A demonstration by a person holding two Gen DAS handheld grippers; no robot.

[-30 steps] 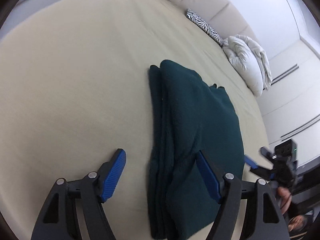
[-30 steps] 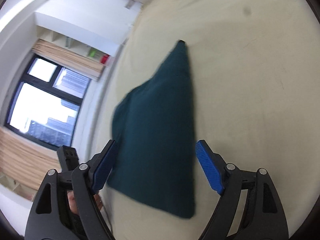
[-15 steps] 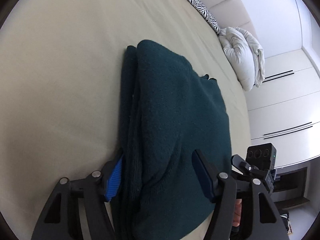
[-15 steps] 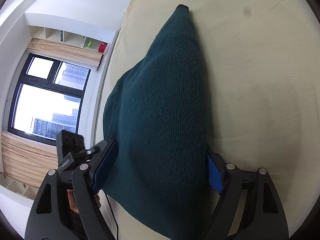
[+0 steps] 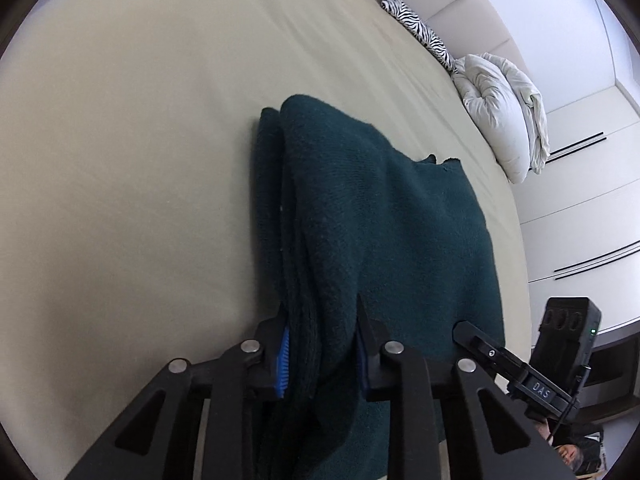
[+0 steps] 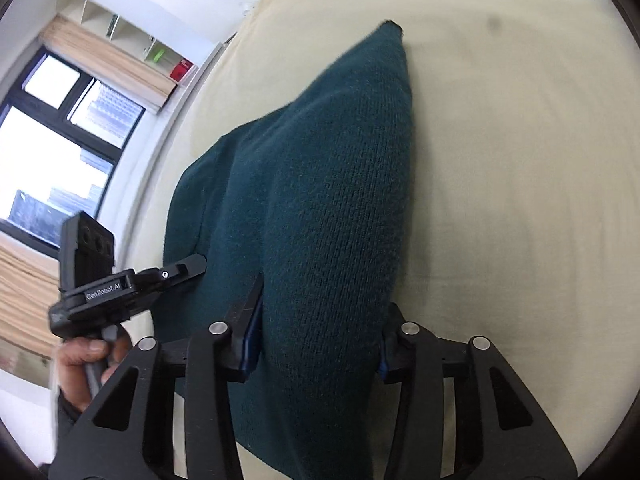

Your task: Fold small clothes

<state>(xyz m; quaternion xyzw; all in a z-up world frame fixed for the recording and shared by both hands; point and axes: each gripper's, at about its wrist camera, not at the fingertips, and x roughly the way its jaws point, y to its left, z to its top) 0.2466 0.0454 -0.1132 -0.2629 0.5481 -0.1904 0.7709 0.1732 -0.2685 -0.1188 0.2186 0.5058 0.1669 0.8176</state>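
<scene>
- Two grippers are clamped on one dark green knit garment (image 5: 384, 248), which lies folded in layers on the cream bed sheet (image 5: 120, 160)
- The left gripper (image 5: 322, 354) has its blue-padded fingers (image 5: 283, 360) pinched tight on the near left stacked edge of the garment
- Just right of it in the left wrist view, the other black tool and its camera block reach in from the right, over the garment's near right corner
- In the right wrist view a hand (image 6: 86, 364) at the left edge holds that other tool's handle, beside the cloth
- The right gripper (image 6: 320, 336) grasps a thick fold of the garment (image 6: 320, 200) between its jaws; the cloth bulges up and hides most of the pads
- Past the garment the sheet is bare, with one small dark spot (image 6: 495, 21)
- Room: a zebra-print pillow (image 5: 420, 36) and a bunched white duvet (image 5: 500, 108) lie at the pale padded headboard; white cupboard doors to the right; a window (image 6: 52, 140) with tan blinds and wall shelves on the other side
</scene>
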